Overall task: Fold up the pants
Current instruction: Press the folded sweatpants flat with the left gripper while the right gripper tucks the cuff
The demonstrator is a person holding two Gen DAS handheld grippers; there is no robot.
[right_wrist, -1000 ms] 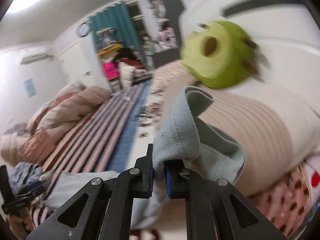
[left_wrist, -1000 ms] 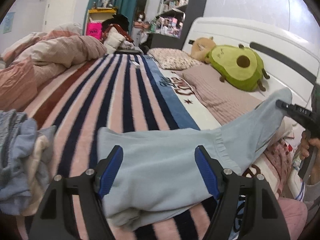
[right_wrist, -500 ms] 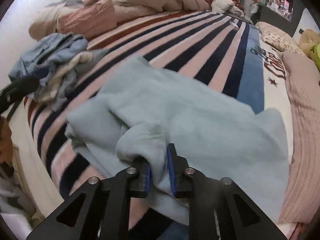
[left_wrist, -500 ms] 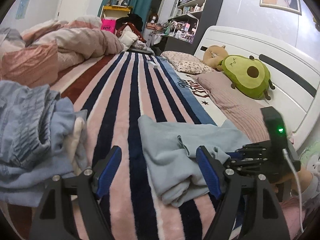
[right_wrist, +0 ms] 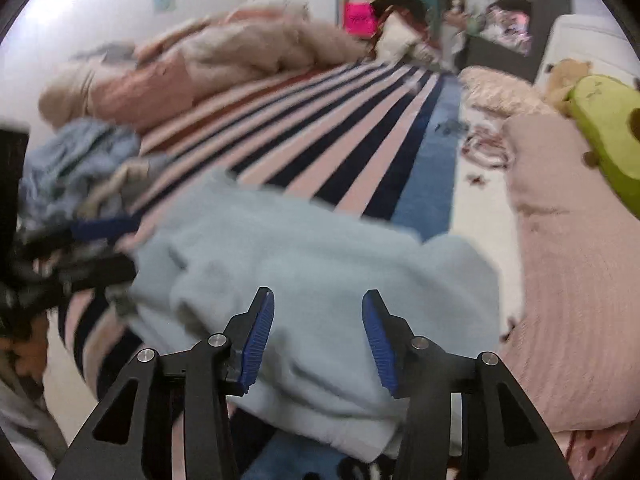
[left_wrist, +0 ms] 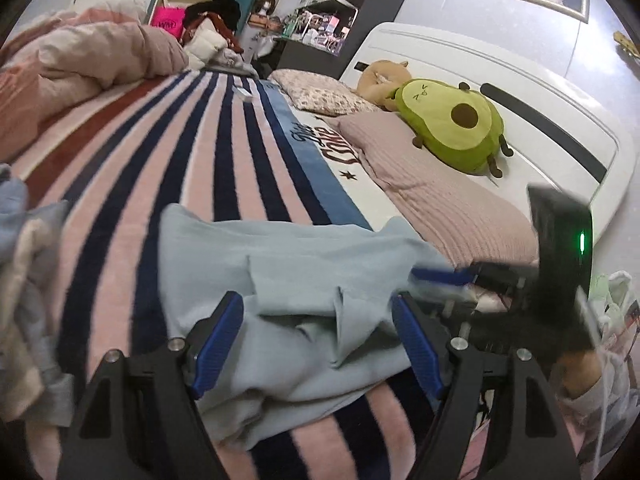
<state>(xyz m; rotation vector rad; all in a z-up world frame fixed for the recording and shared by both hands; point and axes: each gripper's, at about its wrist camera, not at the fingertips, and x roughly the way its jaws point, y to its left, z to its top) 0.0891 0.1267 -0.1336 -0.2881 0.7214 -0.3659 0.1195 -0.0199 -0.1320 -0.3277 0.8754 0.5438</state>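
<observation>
Landmark = the pants (left_wrist: pixel 288 280): light blue, lying folded over in a loose bundle on the striped bed cover (left_wrist: pixel 192 152), near the front edge of the bed.

Left to right:
- Left of the pants: heap of other clothes (right_wrist: pixel 76 164), blue and cream, close beside them. Behind that heap, a bunched pink duvet (right_wrist: pixel 208 64).
- Left gripper (left_wrist: pixel 318 344): jaws wide, straddling the near part of the pants from above, no pad visibly pressing cloth. Holding nothing.
- Right gripper (right_wrist: pixel 318 332): jaws have just been opening; now moderately apart over the near fold, cloth below them but not pinched. Holding nothing.
- Right of the pants: pink ribbed pillow (right_wrist: pixel 560 264), right against the pants' edge; avocado plush (left_wrist: pixel 452 128) on it further back, by the white headboard (left_wrist: pixel 520 92).

Handling, my read: soft fleecy knit, light, limp, no stiffness, so it will sag and bunch; not slippery on the plush cover, so dragging will wrinkle it. Best hold is a thick edge, waistband or hem, or both layers at a fold corner, one gripper per corner.

In the way: the clothes heap on the left and the pillow on the right limit room to spread the pants flat; the wrinkles in the middle need smoothing before the next fold.
</observation>
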